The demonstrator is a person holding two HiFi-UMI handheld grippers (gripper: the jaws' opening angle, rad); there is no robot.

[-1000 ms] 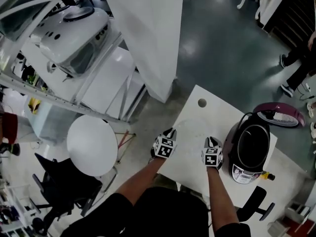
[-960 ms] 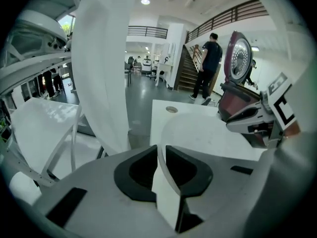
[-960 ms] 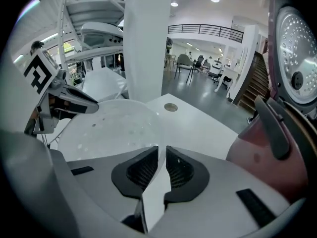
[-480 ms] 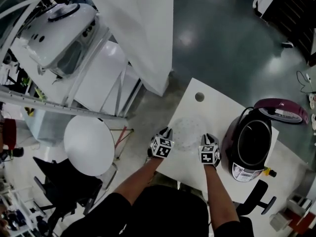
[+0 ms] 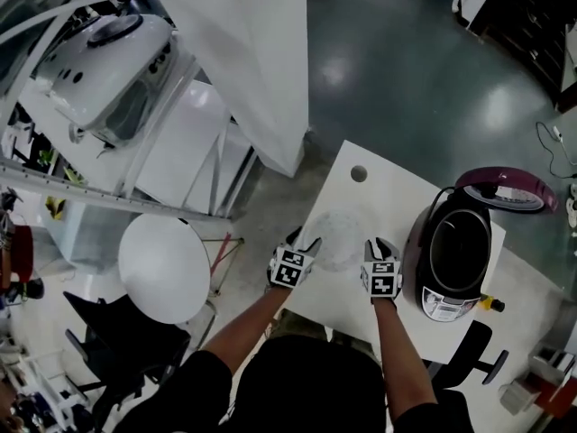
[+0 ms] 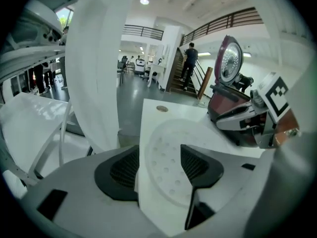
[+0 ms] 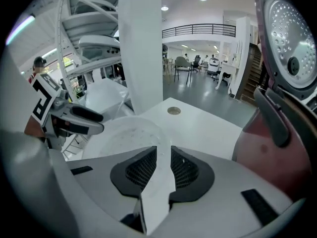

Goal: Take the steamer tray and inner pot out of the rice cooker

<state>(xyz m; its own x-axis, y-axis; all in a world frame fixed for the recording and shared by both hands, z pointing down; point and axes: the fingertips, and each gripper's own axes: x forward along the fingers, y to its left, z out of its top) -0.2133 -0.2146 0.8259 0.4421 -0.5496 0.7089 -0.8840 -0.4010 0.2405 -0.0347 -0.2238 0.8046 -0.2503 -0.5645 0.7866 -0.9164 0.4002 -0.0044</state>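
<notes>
The translucent white steamer tray point(image 5: 338, 239) lies flat on the white table point(image 5: 361, 197), between my two grippers. My left gripper point(image 5: 302, 239) is at its left rim; its jaws are opening and stand wide, with the perforated tray point(image 6: 171, 157) between them and untouched by the pads. My right gripper point(image 5: 376, 244) is at the tray's right rim point(image 7: 129, 135); its jaws are starting to open, with the pads still against the rim. The dark rice cooker point(image 5: 455, 264) stands to the right with its lid point(image 5: 507, 189) up, and the inner pot point(image 5: 460, 253) sits inside it.
A round cable hole point(image 5: 359, 173) marks the table's far corner. The table's left edge runs just beside my left gripper. A round white seat point(image 5: 164, 267) stands on the floor to the left, and an office chair point(image 5: 473, 350) is near the table's front.
My left gripper's jaws have spread away from the tray's rim. Both hands have stayed almost where they were, and the tray still rests on the table.
</notes>
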